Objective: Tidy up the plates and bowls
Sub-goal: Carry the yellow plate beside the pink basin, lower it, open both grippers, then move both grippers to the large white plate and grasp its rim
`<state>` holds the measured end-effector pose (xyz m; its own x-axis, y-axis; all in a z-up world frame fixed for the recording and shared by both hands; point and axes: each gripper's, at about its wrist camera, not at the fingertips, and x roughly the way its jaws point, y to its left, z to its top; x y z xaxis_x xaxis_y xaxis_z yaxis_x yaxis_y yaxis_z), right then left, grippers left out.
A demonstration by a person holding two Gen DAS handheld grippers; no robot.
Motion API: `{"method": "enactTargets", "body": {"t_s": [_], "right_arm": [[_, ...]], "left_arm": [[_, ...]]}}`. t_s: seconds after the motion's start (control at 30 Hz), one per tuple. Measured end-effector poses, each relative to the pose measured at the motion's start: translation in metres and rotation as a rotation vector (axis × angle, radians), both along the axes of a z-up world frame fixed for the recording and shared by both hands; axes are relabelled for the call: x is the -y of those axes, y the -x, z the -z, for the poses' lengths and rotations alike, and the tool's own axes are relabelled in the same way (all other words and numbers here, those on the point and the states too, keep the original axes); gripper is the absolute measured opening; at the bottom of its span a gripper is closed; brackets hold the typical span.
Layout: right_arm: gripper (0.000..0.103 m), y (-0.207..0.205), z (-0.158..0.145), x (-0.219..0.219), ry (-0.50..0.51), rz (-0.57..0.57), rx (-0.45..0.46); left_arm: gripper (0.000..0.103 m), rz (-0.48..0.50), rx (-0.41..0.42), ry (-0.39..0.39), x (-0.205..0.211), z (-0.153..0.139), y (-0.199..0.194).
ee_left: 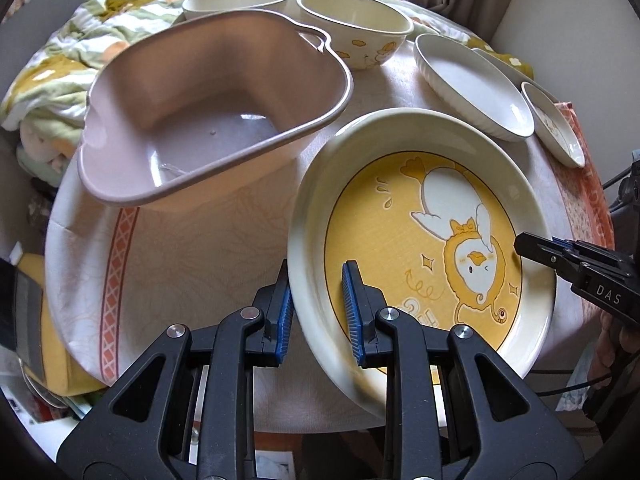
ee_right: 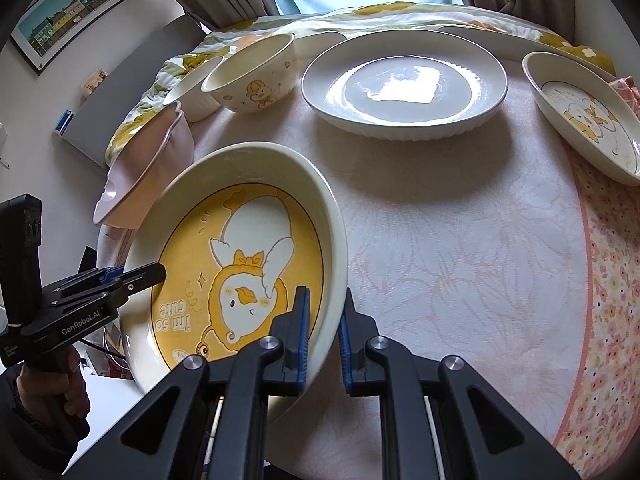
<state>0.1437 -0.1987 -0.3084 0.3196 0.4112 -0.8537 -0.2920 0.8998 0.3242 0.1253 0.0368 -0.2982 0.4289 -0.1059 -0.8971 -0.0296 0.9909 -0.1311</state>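
A cream plate (ee_left: 400, 240) with a yellow centre and a cartoon duck is held between both grippers at the near side of the round table. My left gripper (ee_left: 316, 308) is shut on the plate's left rim, one blue pad outside the rim and one inside. My right gripper (ee_right: 324, 336) is shut on the opposite rim of the same plate (ee_right: 240, 240). Each gripper shows in the other's view: the right gripper (ee_left: 532, 248) at the plate's right edge, the left gripper (ee_right: 156, 272) at its left edge.
An empty pink basin (ee_left: 180, 80) stands left of the plate. Behind it are a plain cream bowl (ee_left: 236, 0) and a duck-print bowl (ee_left: 356, 24). A white ribbed plate (ee_right: 404, 84) and a small duck dish (ee_right: 584, 120) sit far right. A floral blanket (ee_left: 60, 60) lies beyond the table.
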Motion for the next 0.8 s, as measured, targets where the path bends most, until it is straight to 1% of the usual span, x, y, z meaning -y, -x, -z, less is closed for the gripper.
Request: {"method": "enactTargets", "body": {"t_s": [0.1,0.2,0.27,0.3,0.33,0.37,0.4,0.43,0.5,0.57,0.63,0.67,0.7,0.73,0.8], "right_arm": [[0.012,-0.001,-0.001,-0.001,0.003,0.025,0.01],[0.012,0.001,-0.004,-0.002,0.046,0.01,0.033],[0.016,0.002,-0.006,-0.003,0.061,0.006,0.04],[0.025,0.002,-0.007,-0.002,0.066,0.008,0.046],[0.046,0.003,-0.009,-0.001,0.069,0.012,0.052],[0.062,0.004,-0.011,0.0,0.066,0.018,0.056],[0.095,0.004,-0.013,0.002,0.06,0.023,0.058],[0.103,0.005,-0.016,0.003,0.054,0.027,0.064],[0.103,0.008,-0.024,0.006,0.054,0.035,0.089],[0.103,0.01,-0.032,0.007,0.056,0.033,0.106],[0.103,0.013,-0.043,0.009,0.048,0.038,0.119],[0.103,0.014,-0.048,0.01,0.042,0.043,0.127],[0.103,0.015,-0.053,0.012,0.036,0.049,0.141],[0.103,0.016,-0.059,0.013,0.031,0.055,0.157],[0.103,0.018,-0.069,0.015,0.022,0.064,0.185]], "left_arm": [[0.021,-0.012,0.007,-0.06,0.001,-0.002,-0.001],[0.021,-0.008,0.004,-0.076,0.001,-0.004,0.0],[0.021,-0.003,0.002,-0.092,0.003,-0.006,0.002],[0.021,-0.002,0.001,-0.1,0.003,-0.007,0.003],[0.021,-0.002,-0.002,-0.103,0.003,-0.008,0.005],[0.021,-0.001,-0.007,-0.097,0.002,-0.009,0.006],[0.021,0.002,-0.013,-0.083,0.002,-0.01,0.007],[0.022,0.003,-0.025,-0.074,0.0,-0.011,0.01],[0.023,0.014,-0.04,-0.063,0.001,-0.014,0.013],[0.026,0.013,-0.029,-0.053,0.004,-0.02,0.02],[0.052,0.01,-0.013,-0.052,0.003,-0.029,0.025],[0.089,0.005,0.003,-0.051,0.002,-0.035,0.027],[0.103,-0.003,0.027,-0.051,0.001,-0.041,0.03],[0.103,-0.008,0.053,-0.051,0.0,-0.049,0.033],[0.103,0.002,0.056,-0.055,-0.001,-0.058,0.033]]}}
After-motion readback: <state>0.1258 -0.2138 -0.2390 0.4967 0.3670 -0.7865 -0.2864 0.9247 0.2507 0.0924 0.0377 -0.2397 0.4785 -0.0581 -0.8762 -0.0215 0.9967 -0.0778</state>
